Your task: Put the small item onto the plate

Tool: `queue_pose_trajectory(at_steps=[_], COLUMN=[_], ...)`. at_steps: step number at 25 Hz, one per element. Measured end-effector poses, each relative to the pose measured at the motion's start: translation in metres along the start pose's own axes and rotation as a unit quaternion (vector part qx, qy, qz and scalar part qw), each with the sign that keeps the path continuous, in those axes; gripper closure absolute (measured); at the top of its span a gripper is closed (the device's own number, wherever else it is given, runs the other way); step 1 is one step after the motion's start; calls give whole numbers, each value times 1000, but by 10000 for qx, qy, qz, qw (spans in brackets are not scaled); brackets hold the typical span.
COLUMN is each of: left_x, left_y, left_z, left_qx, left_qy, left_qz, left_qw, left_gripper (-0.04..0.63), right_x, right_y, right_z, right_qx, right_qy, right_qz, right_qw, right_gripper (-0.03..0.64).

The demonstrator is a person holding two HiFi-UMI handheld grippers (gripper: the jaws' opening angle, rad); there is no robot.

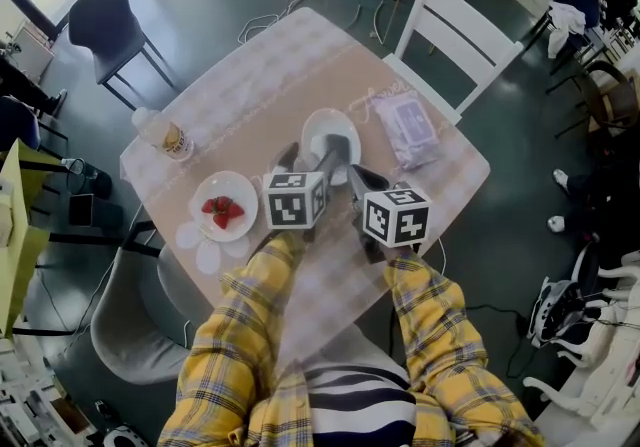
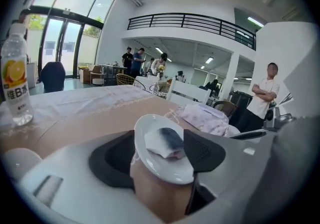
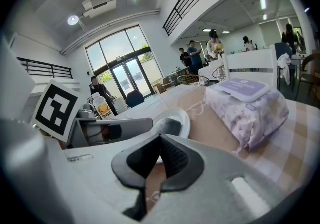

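Observation:
A small white plate [image 1: 312, 125] lies in the middle of the table. In the left gripper view the small item [image 2: 167, 142], a white piece with a dark blue-grey top, rests on the plate [image 2: 150, 160]. My left gripper [image 1: 312, 153] [image 2: 160, 154] is low over the plate and open, one pad on each side of the item and neither touching it. In the head view the left gripper hides the item. Just right of the plate my right gripper [image 1: 358, 178] [image 3: 160, 155] is shut with nothing between its pads, and the plate [image 3: 181, 117] shows beyond them.
A drink bottle [image 1: 165, 135] [image 2: 15, 80] lies at the table's left. A plate of strawberries [image 1: 222, 207] sits front left. A pack of wet wipes [image 1: 408, 125] [image 3: 247, 102] lies right of the plate. A white chair [image 1: 450, 35] stands at the far edge. People stand in the background.

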State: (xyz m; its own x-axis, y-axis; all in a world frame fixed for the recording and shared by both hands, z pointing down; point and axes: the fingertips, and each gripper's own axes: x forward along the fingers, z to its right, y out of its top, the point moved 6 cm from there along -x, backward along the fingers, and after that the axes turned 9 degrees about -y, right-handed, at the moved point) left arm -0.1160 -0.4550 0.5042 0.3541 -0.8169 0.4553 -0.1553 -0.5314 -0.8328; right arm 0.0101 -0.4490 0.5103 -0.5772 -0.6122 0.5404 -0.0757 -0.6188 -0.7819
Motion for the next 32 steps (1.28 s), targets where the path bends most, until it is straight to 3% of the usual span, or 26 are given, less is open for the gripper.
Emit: queue_pose_trajectory(at_steps=[4, 8, 10, 32], left_x=[-20, -39, -50, -196], left_y=[-7, -18, -25, -105], left_z=[5, 12, 16, 72], left_qx=[-52, -56, -82, -84], left_qy=[-78, -168, -228, -1061], left_qz=[200, 196, 161, 51], left_qw=[9998, 9997, 9996, 9943], left_gripper=[436, 568, 592, 595], right_x=[-7, -19, -25, -144], right_y=[-7, -10, -14, -91], right_z=[-3, -9, -14, -82], right_qx=[12, 20, 47, 57], right_qy=[-32, -73, -89, -560], right_qz=[0, 81, 114, 428], right_qw=[10000, 9999, 9999, 9975], right_gripper=[620, 620, 620, 620])
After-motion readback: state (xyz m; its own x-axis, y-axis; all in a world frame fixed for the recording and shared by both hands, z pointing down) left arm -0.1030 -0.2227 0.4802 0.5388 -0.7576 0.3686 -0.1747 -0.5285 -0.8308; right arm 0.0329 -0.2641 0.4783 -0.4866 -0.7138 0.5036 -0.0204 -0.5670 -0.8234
